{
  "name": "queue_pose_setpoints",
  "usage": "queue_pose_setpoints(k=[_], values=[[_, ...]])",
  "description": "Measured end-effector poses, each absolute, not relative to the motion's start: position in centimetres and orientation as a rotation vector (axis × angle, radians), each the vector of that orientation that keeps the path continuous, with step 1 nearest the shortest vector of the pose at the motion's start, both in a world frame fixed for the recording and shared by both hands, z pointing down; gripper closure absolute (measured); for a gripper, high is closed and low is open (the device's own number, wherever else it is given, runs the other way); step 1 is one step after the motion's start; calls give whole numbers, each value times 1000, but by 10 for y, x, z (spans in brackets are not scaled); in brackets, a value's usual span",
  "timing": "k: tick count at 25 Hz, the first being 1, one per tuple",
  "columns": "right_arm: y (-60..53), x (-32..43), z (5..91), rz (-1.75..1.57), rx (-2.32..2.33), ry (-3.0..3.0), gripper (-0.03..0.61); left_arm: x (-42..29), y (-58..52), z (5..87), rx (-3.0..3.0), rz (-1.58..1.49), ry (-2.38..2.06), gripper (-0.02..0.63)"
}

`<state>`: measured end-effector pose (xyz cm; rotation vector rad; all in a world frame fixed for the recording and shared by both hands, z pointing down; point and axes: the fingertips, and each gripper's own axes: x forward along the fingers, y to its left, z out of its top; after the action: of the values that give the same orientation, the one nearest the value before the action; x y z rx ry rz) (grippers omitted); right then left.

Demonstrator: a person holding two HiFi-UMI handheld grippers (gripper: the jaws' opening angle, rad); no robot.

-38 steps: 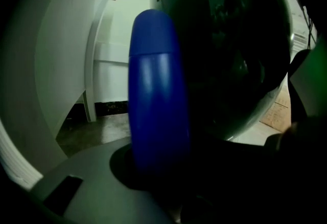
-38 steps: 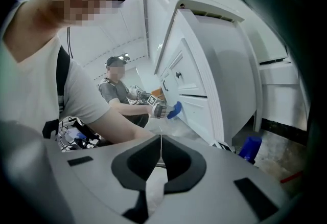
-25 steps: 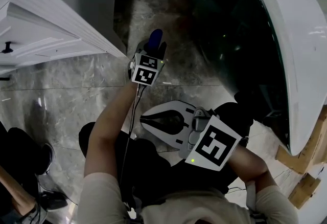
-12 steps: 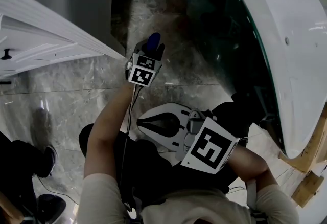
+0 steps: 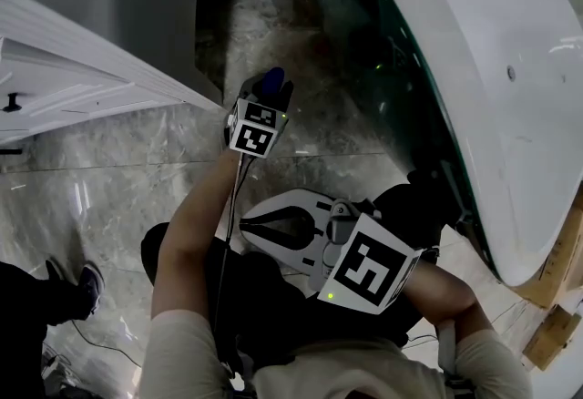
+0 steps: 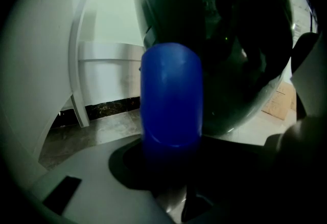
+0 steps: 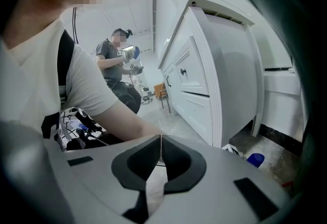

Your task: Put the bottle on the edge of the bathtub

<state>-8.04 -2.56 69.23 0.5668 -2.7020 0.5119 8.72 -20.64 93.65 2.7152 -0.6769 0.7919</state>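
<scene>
Blue plastic fills the left gripper view: the bottle (image 6: 171,95) stands upright between the jaws of the left gripper (image 6: 171,152), which are clenched on its lower part, so it hangs in the air and rests on nothing. In the head view that gripper (image 5: 271,95) is stretched out ahead of the person, low over the marble floor (image 5: 137,169), with the bottle's cap (image 5: 273,78) poking past its marker cube. Holding the bottle by the base and keeping it vertical looks like a sensible way to set it down flat later. The right gripper (image 5: 248,224) is drawn in close to the person's body, and its own view shows its jaws (image 7: 161,154) pressed together with nothing in them; it seems parked there to keep out of the way. The tub (image 5: 410,115) rises at the right, a dark glossy wall curving up to a broad white rim (image 5: 478,115), and the bottle is well apart from that rim and looks lower than it. By my judgement the carry is under way, with the placing not yet begun. A white cabinet (image 5: 82,69) hems in the left side, so free room is the strip of floor between it and the tub; the move ahead probably calls for a lift up and rightward, clearing the wall's bulge before lowering onto the rim.
</scene>
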Motion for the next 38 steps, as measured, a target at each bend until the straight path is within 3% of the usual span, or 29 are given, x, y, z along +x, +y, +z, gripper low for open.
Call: queue_pose_setpoints(k=[35,38], values=[[-17,-81,694,525,523,-2722,549,58,-192,1021,2638,896,-867,434],[-19,-82,695,521,530,-2719,549,58,-190,1020,2624,884,-830,357]])
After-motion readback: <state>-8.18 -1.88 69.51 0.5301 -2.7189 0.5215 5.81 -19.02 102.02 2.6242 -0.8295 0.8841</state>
